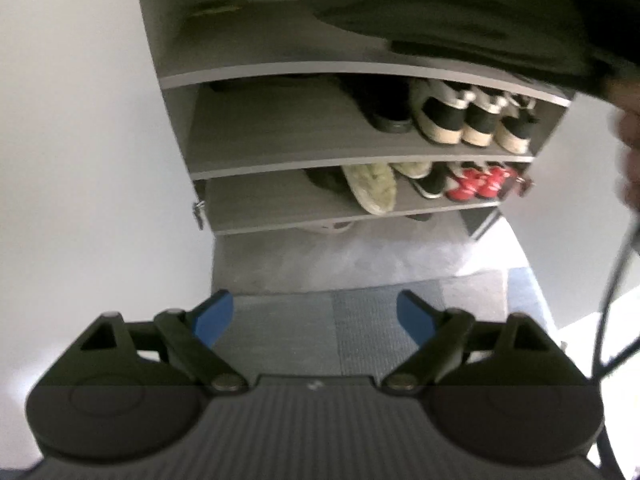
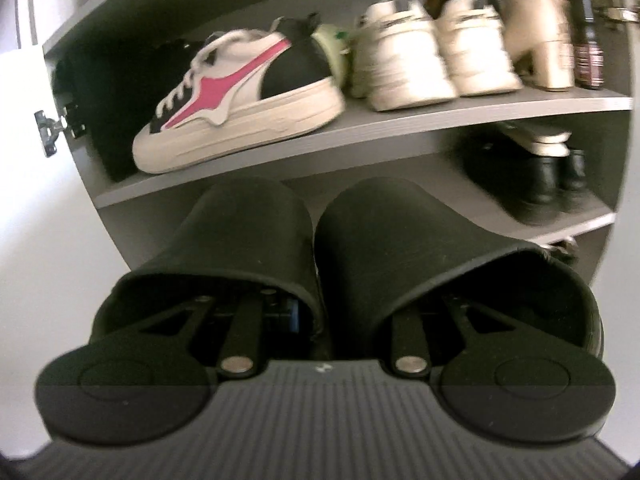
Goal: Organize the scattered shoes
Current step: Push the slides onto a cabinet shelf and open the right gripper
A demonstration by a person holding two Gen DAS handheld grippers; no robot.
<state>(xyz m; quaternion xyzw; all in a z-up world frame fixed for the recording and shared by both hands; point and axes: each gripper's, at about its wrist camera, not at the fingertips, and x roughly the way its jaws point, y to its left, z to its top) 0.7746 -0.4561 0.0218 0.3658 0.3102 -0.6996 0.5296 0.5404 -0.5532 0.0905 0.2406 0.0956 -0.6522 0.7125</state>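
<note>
Most shoes already stand on the shoe cabinet (image 2: 360, 128) shelves. The right tool (image 2: 318, 308) is clamped on a pair of black slides (image 2: 360, 240), held before a lower shelf, not yet placed. The left tool (image 1: 314, 314) stands apart, empty.

No lettering is readable anywhere (bottle label (image 2: 588, 54) blurred).

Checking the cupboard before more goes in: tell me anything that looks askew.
A pink-striped sneaker lies slanted along its shelf, unlike the heel-out white pair beside it. A pale shoe is tipped sole-out on the lower shelf.
</note>
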